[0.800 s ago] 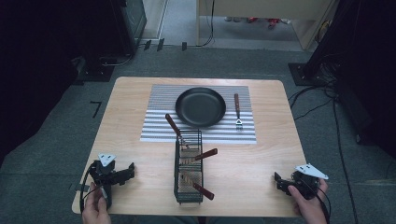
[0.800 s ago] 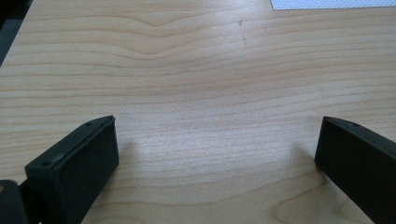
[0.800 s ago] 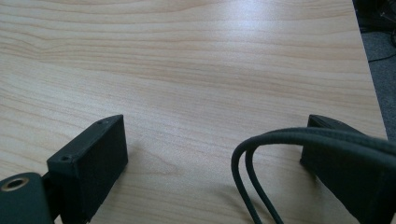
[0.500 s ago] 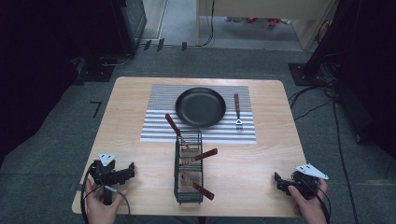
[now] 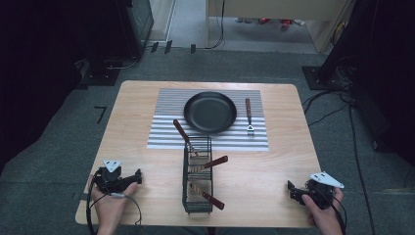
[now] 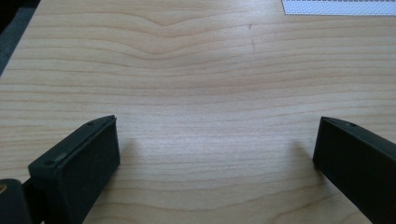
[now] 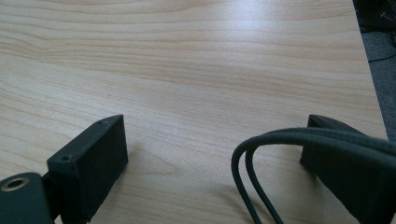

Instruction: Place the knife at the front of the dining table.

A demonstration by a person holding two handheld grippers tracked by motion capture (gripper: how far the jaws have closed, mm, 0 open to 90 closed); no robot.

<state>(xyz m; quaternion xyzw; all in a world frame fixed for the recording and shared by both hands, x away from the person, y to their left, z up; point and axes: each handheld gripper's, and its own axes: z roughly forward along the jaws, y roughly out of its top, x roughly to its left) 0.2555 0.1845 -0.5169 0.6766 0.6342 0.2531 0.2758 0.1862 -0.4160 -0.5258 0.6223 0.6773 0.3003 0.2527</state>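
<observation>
The wire basket (image 5: 197,176) of utensils is set lengthwise between the left gripper (image 5: 128,178) and right gripper (image 5: 292,190), nearer the left; both are held wide, empty.

Left gripper (image 6: 217,154): both black fingers (image 6: 77,170) spread wide over bare wooden worktop (image 6: 196,79); striped mat (image 6: 338,7) at the far right edge.
</observation>
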